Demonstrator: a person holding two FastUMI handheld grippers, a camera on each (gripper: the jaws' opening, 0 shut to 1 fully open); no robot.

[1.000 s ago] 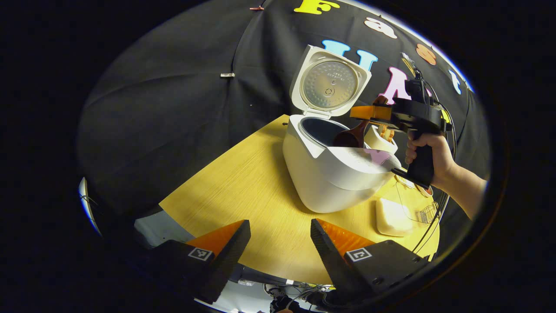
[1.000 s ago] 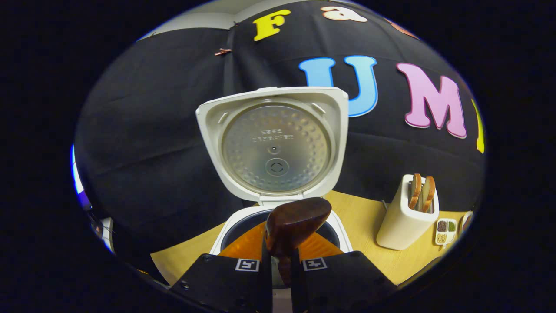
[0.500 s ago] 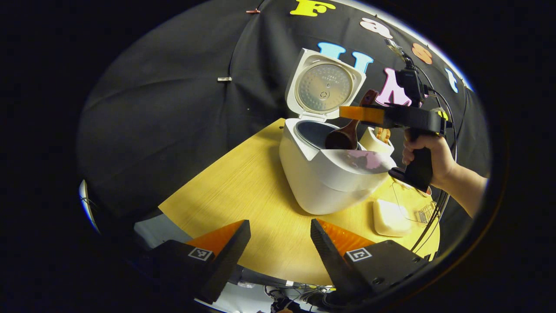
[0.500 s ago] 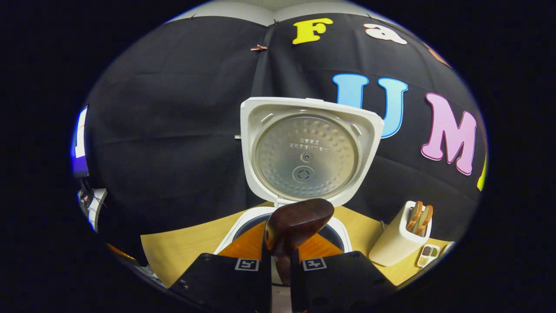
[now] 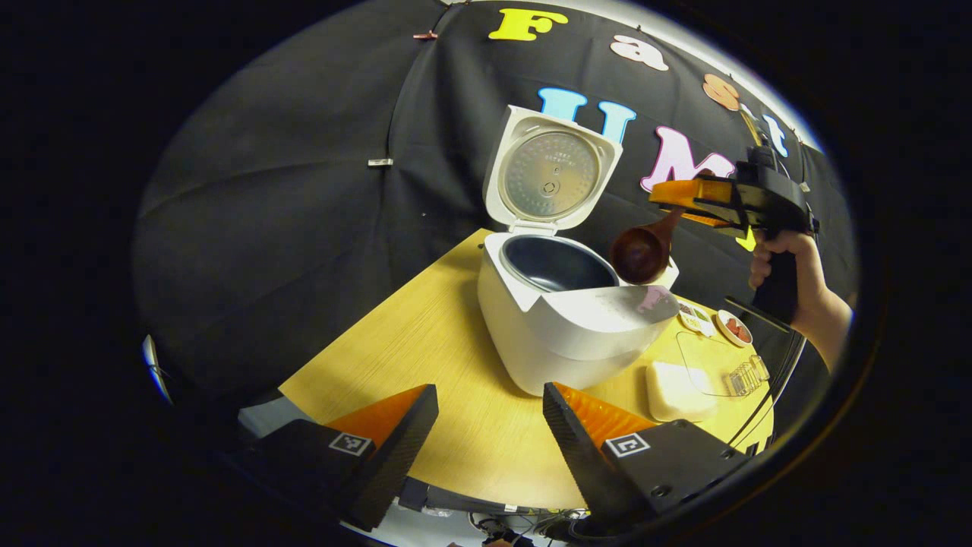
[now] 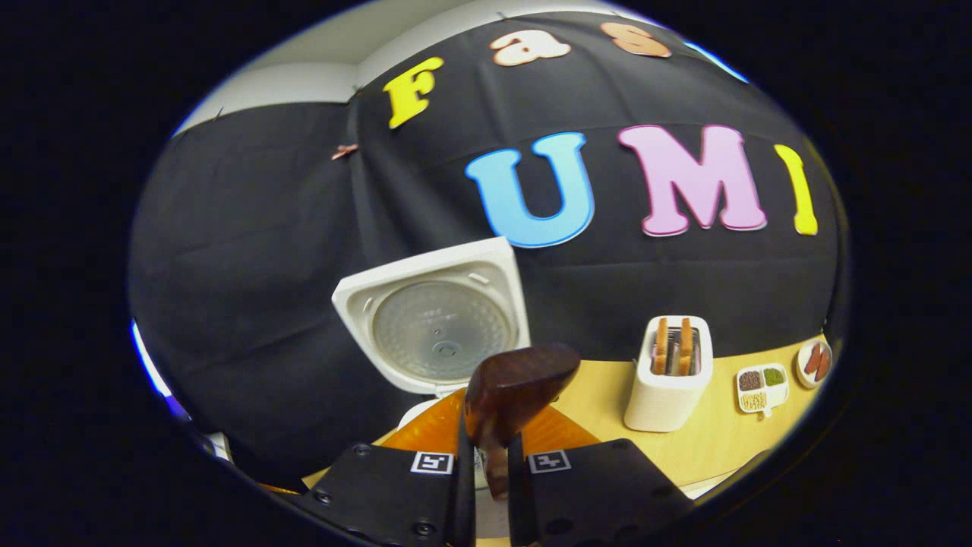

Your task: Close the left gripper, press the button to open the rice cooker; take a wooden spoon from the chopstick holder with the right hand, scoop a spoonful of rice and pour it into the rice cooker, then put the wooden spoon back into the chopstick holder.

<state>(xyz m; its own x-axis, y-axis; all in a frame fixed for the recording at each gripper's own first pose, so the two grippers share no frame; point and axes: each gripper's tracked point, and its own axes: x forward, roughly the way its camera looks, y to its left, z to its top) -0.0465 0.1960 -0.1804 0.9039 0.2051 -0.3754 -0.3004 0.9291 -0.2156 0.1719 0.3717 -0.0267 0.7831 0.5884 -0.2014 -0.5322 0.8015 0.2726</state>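
Beside the open rice cooker point(image 5: 566, 319), on its far right, the wooden spoon point(image 5: 642, 251) is hanging bowl-down in the air, level with the cooker's rim and not touching it. The right gripper point(image 5: 687, 199) is pinching the spoon's handle between both fingers, as the right gripper view confirms, with the handle wedged in the narrow slot of the right gripper point(image 6: 486, 471) and the spoon's bowl point(image 6: 520, 387) jutting forward. The left gripper point(image 5: 490, 414) is idling near the cooker's front with its fingers spread apart and nothing between them. A carved wooden spoon is stiff and light, though its polished handle is probably a little slippery, so gripping mid-handle is keeping the bowl from swinging. The lid point(image 5: 550, 175) is standing upright behind the pot. Behind the cooker, the white chopstick holder point(image 6: 672, 376) is sitting on the table point(image 5: 425, 357) with utensils poking out. Whether any rice is lying in the spoon or the pot is hard to judge, since the pot's depths are shadowed.
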